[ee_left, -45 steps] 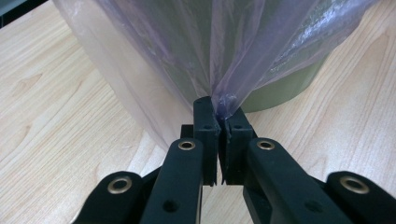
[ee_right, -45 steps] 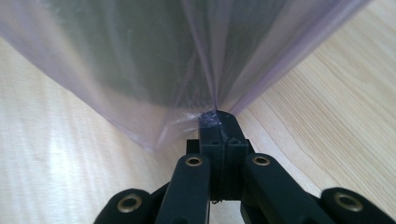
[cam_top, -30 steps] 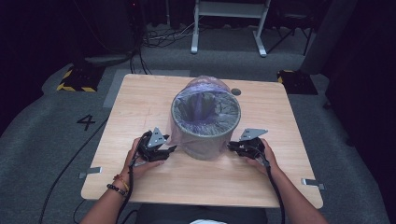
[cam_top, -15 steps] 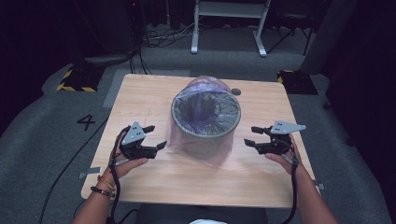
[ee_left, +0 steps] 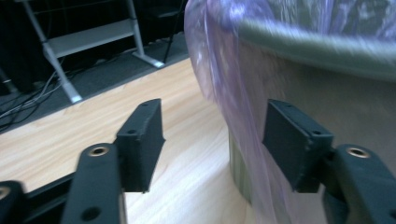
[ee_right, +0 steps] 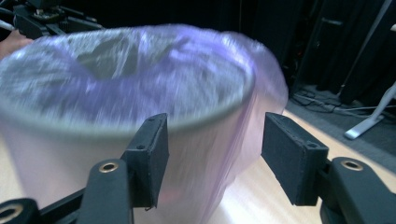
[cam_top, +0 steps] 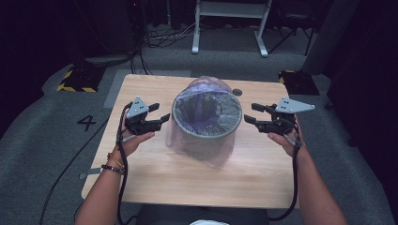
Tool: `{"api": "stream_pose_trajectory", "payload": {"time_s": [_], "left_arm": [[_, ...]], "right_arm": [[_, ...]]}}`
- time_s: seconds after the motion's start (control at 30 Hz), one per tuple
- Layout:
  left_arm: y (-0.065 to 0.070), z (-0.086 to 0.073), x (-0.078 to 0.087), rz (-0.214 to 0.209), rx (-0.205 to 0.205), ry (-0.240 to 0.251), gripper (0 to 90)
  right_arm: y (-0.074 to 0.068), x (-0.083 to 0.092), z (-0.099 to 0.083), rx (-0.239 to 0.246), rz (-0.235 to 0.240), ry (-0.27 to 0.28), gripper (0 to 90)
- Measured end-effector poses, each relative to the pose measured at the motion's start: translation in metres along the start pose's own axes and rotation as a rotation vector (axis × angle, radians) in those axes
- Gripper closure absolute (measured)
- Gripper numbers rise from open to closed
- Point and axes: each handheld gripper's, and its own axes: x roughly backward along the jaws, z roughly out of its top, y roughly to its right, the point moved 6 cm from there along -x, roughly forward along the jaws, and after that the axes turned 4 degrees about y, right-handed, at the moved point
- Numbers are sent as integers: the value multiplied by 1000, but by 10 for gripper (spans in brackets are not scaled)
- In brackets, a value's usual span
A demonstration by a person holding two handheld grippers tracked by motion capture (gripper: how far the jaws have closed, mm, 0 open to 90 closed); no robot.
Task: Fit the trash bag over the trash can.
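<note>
Wooden table (cam_top: 155, 173) bears bag-lined bin (cam_top: 206, 123); high view shows both grippers' fingers released, flanking it.

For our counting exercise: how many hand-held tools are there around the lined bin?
2. The left tool sits just left of the bin; the right tool sits just right of it. Both are open, clear of the liner.

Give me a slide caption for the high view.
Two open hand-held grippers, left and right, flank a bin lined with a purple bag on a wooden table.
</note>
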Motion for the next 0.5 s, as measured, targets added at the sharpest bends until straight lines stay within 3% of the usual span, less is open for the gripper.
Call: {"api": "stream_pose_trajectory", "payload": {"time_s": [0.23, 0.3, 0.33, 0.4, 0.5], "left_arm": [[0, 14, -23, -9, -35, 1, 490], [1, 15, -27, -37, -35, -6, 547], [2, 15, -28, -60, -50, -5, 621], [3, 16, -31, -71, -68, -11, 699], [7, 15, -37, -95, -94, -20, 894]], "right_arm": [[3, -22, 24, 14, -20, -24, 442], [0, -27, 25, 14, -3, -29, 441], [-2, -29, 25, 16, 4, -32, 441], [-6, -32, 24, 30, 2, -46, 443], [-9, -36, 24, 30, 12, -52, 448]]}}
